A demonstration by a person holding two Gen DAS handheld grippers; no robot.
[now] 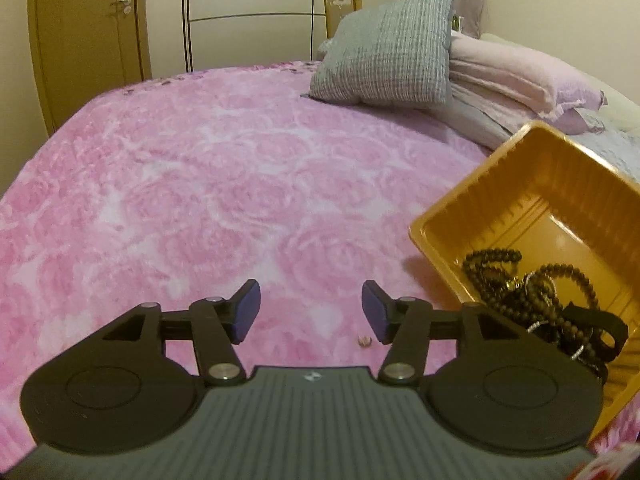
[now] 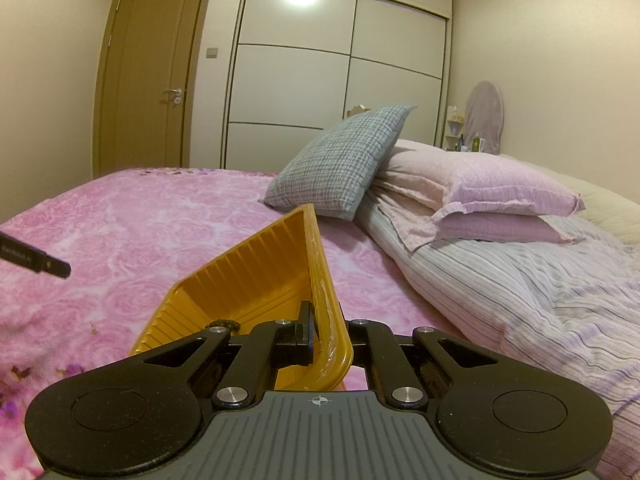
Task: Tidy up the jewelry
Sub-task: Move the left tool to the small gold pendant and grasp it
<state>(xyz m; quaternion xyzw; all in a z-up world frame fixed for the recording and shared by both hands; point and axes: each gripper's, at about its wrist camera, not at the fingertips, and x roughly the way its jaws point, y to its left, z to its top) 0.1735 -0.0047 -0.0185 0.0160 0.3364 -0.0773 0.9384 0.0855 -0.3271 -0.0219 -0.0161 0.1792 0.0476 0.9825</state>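
Left claw (image 1: 310,312) wide, empty, above bed (image 1: 200,200). Small jewelry piece (image 1: 365,341) just below its right pad. Right claw (image 2: 320,334) clamps tilted yellow tray (image 2: 256,280) rim; beads (image 1: 540,292) inside. Advice: centre pads over piece, descend gently, pinch.

Tray (image 1: 532,200) sits right of the left gripper (image 1: 311,312), beads (image 1: 536,292) piled in it; a tiny thing, maybe an earring (image 1: 365,341), lies on the bedspread (image 1: 200,184) between its fingers, pillows (image 1: 388,48) beyond.
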